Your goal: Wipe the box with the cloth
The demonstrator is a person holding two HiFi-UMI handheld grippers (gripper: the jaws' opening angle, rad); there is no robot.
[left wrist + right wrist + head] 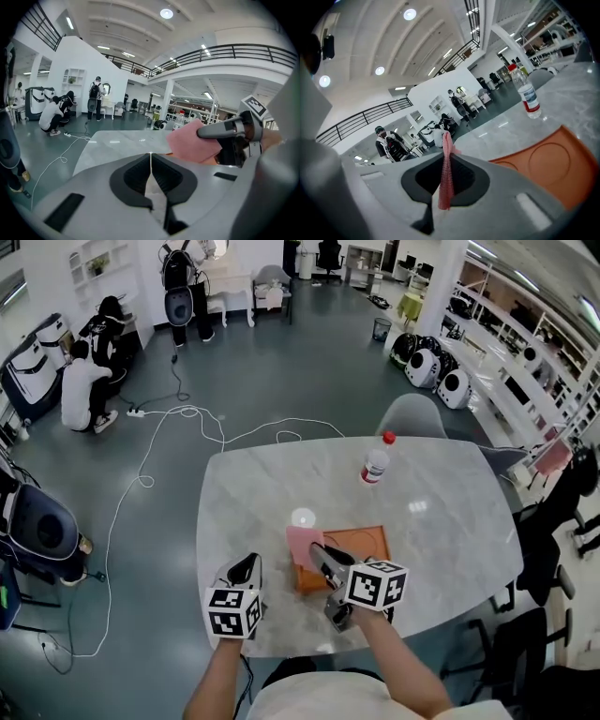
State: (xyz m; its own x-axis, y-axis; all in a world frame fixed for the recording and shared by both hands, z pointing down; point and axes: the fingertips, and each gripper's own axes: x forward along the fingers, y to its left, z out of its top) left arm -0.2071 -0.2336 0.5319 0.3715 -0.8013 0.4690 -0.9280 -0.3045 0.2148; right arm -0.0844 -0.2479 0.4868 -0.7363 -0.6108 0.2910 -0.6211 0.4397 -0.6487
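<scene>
The flat orange box lies on the marble table near its front edge. My right gripper is shut on a pink cloth and holds it over the box's left edge. In the right gripper view the cloth hangs edge-on between the jaws, with the box to the right. My left gripper hovers to the left of the box, shut with nothing in it. Its own view shows the cloth ahead to the right, along with the right gripper's fingers.
A water bottle with a red cap stands upright beyond the box near the table's middle. A grey chair sits at the far edge. White cables trail over the floor at the left, where people crouch and stand.
</scene>
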